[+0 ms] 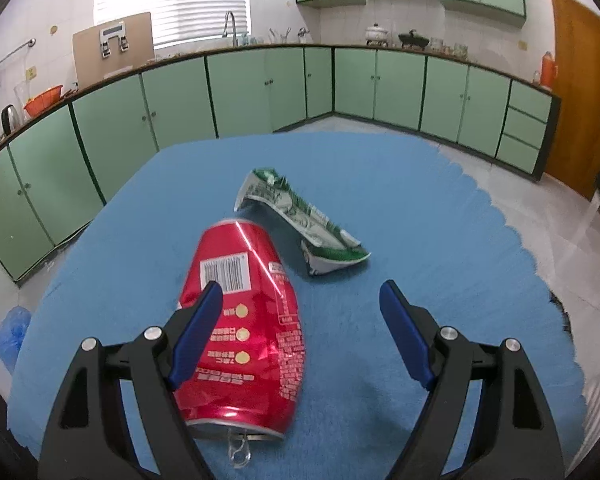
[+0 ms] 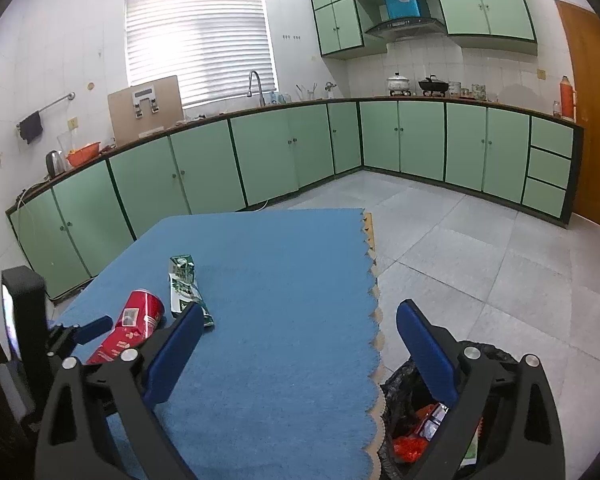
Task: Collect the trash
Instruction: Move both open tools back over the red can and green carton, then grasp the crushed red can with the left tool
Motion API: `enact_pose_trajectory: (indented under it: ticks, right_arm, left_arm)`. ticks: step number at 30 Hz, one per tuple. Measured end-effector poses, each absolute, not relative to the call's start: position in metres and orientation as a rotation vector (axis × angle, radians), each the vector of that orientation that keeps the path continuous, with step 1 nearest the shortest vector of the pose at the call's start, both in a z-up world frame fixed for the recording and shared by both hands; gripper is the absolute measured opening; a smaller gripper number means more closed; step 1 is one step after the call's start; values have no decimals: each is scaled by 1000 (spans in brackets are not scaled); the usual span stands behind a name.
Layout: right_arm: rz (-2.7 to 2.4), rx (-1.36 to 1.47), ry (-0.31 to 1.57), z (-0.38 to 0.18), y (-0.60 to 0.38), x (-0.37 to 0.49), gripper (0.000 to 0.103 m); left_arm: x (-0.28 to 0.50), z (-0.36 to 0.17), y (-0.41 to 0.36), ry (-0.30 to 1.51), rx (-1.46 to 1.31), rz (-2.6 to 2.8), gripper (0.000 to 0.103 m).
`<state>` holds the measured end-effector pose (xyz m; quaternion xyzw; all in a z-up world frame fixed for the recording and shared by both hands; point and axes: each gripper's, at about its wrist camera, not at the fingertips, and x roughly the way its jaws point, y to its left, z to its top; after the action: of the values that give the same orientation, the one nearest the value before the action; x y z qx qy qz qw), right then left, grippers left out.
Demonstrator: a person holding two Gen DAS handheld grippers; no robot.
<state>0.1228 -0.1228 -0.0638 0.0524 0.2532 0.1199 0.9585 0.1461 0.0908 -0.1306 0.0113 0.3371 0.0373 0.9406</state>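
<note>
A crushed red can (image 1: 242, 320) lies on its side on the blue mat (image 1: 420, 208), pull-tab end nearest the left-wrist camera, and a flattened green-and-white carton (image 1: 300, 220) lies just beyond it, to its far right. Both are still uncollected, so the task looks partly done: a black trash bag (image 2: 404, 384) on the floor just right of the mat's scalloped edge already holds some red and white wrappers.

The left gripper (image 1: 302, 300) stands wide open and holds nothing; the can lies between its fingers, hard by the left finger, well clear of the right. The right gripper (image 2: 298, 322), also wide open and empty, hangs over the mat's near right edge, the bag below its right finger.
</note>
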Motion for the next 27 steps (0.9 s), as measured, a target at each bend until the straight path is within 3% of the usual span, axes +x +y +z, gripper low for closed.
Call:
enact_pose_trajectory:
  ticks: [11, 22, 27]
  right_arm:
    - [274, 97, 559, -85, -105, 133, 92]
    - [311, 71, 591, -93, -86, 143, 91]
    - [349, 51, 607, -96, -67, 155, 86]
  left_arm:
    - [157, -155, 126, 770, -44, 159, 73]
    - [154, -141, 163, 728, -167, 91, 40]
    - [154, -135, 174, 694, -205, 83, 26]
